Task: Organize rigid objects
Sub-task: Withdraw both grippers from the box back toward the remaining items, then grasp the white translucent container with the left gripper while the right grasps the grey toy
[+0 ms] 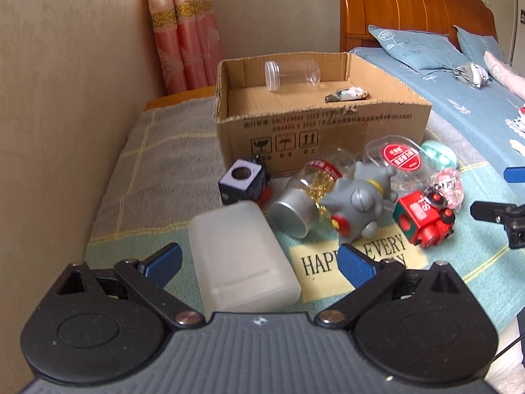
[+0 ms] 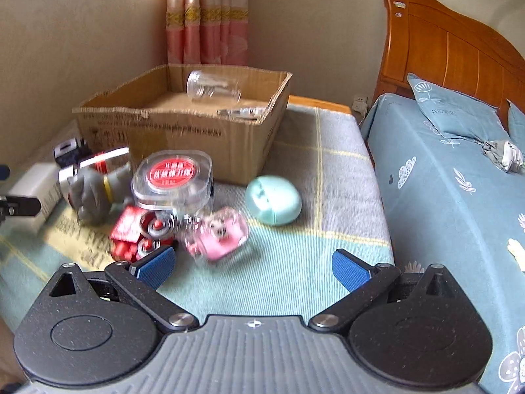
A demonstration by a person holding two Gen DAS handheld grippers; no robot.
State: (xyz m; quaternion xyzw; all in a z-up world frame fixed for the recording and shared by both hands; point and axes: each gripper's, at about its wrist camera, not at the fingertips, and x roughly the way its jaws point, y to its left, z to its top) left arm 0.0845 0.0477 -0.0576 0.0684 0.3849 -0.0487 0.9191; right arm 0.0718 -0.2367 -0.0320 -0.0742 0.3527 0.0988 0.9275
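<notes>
My left gripper (image 1: 259,261) is open, low over the blanket, with a white translucent plastic box (image 1: 242,256) lying between its fingers, apart from both pads. Beyond it lie a dark cube (image 1: 241,180), a silver-lidded jar (image 1: 302,203), a grey elephant toy (image 1: 361,200) and a red train (image 1: 426,220). The open cardboard box (image 1: 321,121) holds a clear jar (image 1: 292,74). My right gripper (image 2: 252,267) is open and empty, just short of a pink keychain (image 2: 220,233) and the red train (image 2: 137,233). A mint egg-shaped case (image 2: 274,200) lies further back.
A clear container with a red label (image 2: 174,177) sits on the pile. The bed (image 2: 443,197) with blue sheet, pillows and wooden headboard borders the right side. A wall (image 1: 65,98) runs along the left, and a curtain (image 1: 183,32) hangs behind the box.
</notes>
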